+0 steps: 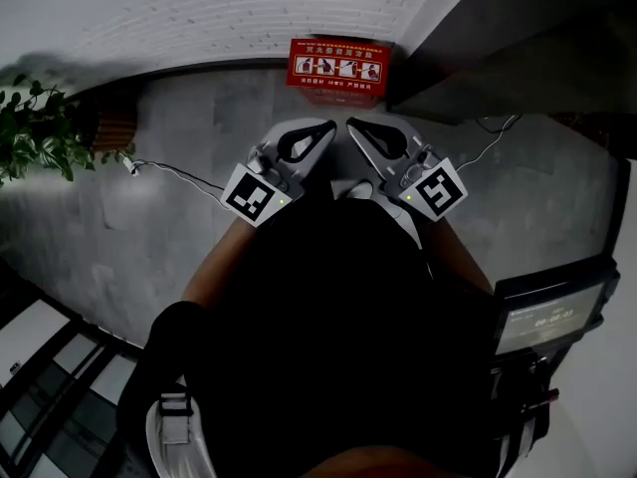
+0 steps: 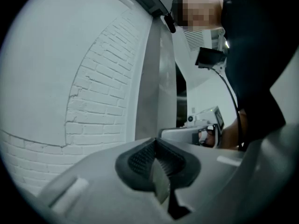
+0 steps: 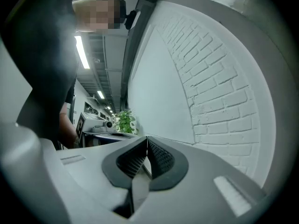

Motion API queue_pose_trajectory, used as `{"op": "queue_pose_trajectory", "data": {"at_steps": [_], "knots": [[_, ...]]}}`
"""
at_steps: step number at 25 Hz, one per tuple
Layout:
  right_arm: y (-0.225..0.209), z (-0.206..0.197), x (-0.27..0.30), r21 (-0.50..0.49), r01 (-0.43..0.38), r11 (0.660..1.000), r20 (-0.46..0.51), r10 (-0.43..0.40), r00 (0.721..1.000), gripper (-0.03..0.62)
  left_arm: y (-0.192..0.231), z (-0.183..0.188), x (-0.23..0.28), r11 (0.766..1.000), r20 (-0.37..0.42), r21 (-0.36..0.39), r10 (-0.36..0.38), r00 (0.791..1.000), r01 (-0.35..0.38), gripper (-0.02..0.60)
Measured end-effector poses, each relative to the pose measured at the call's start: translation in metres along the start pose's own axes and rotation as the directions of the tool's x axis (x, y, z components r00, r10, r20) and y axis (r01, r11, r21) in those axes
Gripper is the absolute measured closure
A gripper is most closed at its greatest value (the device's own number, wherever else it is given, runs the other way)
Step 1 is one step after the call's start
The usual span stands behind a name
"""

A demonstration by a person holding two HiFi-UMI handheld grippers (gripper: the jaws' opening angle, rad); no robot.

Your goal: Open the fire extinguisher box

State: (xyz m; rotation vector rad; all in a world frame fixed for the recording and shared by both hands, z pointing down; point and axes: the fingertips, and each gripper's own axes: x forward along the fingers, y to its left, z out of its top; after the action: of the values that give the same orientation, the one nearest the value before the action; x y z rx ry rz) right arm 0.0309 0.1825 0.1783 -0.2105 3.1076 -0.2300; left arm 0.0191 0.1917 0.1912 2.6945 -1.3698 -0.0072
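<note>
A red fire extinguisher box (image 1: 337,68) with white pictograms on its lid stands on the floor against the white brick wall, straight ahead in the head view. My left gripper (image 1: 326,127) and right gripper (image 1: 352,127) are held side by side in front of my body, tips almost meeting, a short way short of the box. Both are shut with nothing between the pads. The left gripper (image 2: 155,141) faces the brick wall and a grey pillar, with the right gripper's body (image 2: 202,127) beside it. The right gripper (image 3: 146,139) faces the wall. Neither gripper view shows the box.
A green potted plant (image 1: 38,132) stands at the left by the wall and shows in the distance (image 3: 124,121). A thin cable (image 1: 174,172) runs across the grey floor. A dark wall or pillar (image 1: 518,38) rises right of the box. A device with a screen (image 1: 547,319) hangs at my right.
</note>
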Motion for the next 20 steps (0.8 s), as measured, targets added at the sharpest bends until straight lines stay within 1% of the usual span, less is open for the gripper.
{"op": "queue_pose_trajectory", "data": {"at_steps": [6,9,12,14,16,20], "knots": [[-0.045,0.005,0.058,-0.017,0.055,0.998,-0.023,-0.055,0.998,0.583,0.078,-0.001,0.019,0.998,0.016,-0.017,-0.056,0.998,0.056,0.58],[-0.076,0.016,0.095,-0.005,0.087,0.996,-0.026,-0.087,0.996,0.583,0.122,0.006,0.032,0.995,0.031,-0.024,-0.096,0.995,0.097,0.58],[-0.103,0.03,0.13,0.005,0.122,0.993,-0.027,-0.121,0.992,0.583,0.164,0.011,0.043,0.989,0.037,-0.054,-0.134,0.99,0.136,0.58],[-0.12,0.024,0.141,0.019,0.149,0.989,-0.024,-0.149,0.989,0.583,0.184,0.001,0.05,0.984,0.018,-0.075,-0.159,0.987,0.16,0.58],[-0.137,0.011,0.144,0.031,0.172,0.985,-0.024,-0.171,0.985,0.583,0.198,-0.016,0.06,0.982,-0.008,-0.083,-0.173,0.985,0.172,0.58],[-0.166,-0.009,0.14,0.068,0.195,0.978,-0.042,-0.192,0.98,0.583,0.214,-0.041,0.073,0.982,-0.049,-0.099,-0.166,0.985,0.161,0.58]]}}
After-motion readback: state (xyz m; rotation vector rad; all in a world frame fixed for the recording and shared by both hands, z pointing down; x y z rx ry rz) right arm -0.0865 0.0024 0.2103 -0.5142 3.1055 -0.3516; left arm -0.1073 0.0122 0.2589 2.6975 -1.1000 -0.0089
